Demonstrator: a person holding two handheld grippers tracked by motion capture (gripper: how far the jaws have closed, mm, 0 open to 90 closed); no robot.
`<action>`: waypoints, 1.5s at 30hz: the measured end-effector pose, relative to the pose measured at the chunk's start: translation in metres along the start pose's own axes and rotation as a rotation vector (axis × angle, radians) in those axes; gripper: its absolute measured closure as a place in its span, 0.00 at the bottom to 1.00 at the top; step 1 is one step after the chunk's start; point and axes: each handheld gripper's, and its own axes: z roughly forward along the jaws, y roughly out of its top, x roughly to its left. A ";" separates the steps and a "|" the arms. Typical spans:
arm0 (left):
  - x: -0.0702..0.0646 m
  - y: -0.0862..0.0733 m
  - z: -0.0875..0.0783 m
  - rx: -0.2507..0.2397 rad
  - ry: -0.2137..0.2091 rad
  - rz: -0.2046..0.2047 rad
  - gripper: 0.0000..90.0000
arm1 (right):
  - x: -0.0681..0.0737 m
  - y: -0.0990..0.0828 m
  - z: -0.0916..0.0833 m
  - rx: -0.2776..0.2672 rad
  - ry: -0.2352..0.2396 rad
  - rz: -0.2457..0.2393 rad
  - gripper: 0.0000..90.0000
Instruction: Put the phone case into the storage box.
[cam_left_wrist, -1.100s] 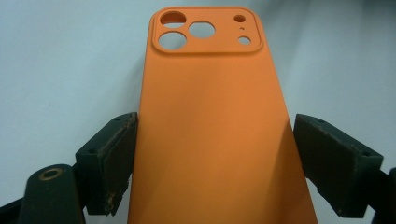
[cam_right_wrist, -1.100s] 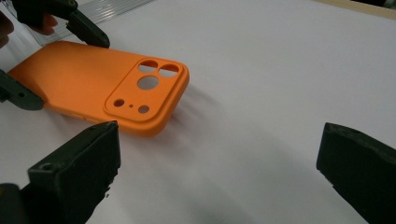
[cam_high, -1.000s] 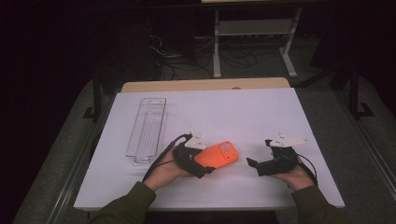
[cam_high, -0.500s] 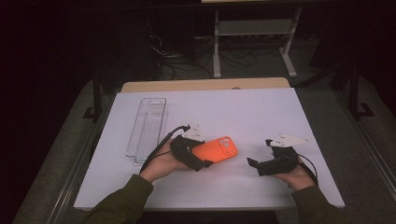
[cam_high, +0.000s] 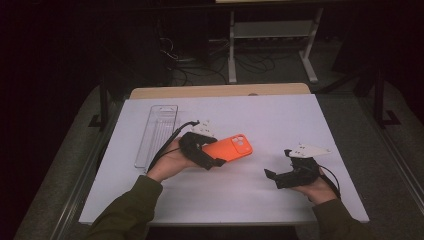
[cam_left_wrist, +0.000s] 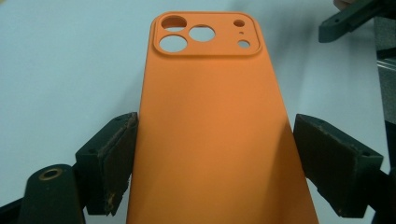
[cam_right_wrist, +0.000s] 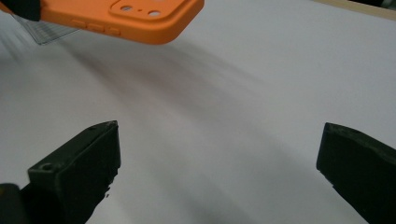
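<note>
An orange phone case (cam_high: 232, 148) with camera cut-outs hangs above the white table, held at its near end by my left gripper (cam_high: 215, 155). In the left gripper view the two black pads (cam_left_wrist: 116, 158) press on the long sides of the case (cam_left_wrist: 210, 116), back face up. My right gripper (cam_high: 276, 165) rests low at the right of the table, its jaws spread wide with nothing between them. From the right gripper view the case (cam_right_wrist: 126, 18) floats at the upper left, beyond the open right gripper (cam_right_wrist: 219, 158).
A clear plastic tray (cam_high: 157, 132) lies lengthwise at the left of the white table top (cam_high: 280, 120). A wooden edge runs along the far side. The floor around is dark, with a metal stand and cables behind the table.
The left gripper has lifted the orange case off the table and carried it a little away and to the right. The right gripper has stayed put.
</note>
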 end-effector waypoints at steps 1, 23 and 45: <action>0.001 0.001 0.000 -0.001 0.003 -0.004 0.18 | 0.000 0.000 0.000 -0.001 0.001 -0.001 0.00; 0.013 0.000 0.004 0.006 -0.004 -0.036 0.18 | 0.004 0.003 0.010 0.015 0.011 0.004 0.00; 0.013 0.001 0.003 -0.012 -0.018 -0.039 0.18 | 0.006 0.015 0.025 0.006 0.009 0.044 0.00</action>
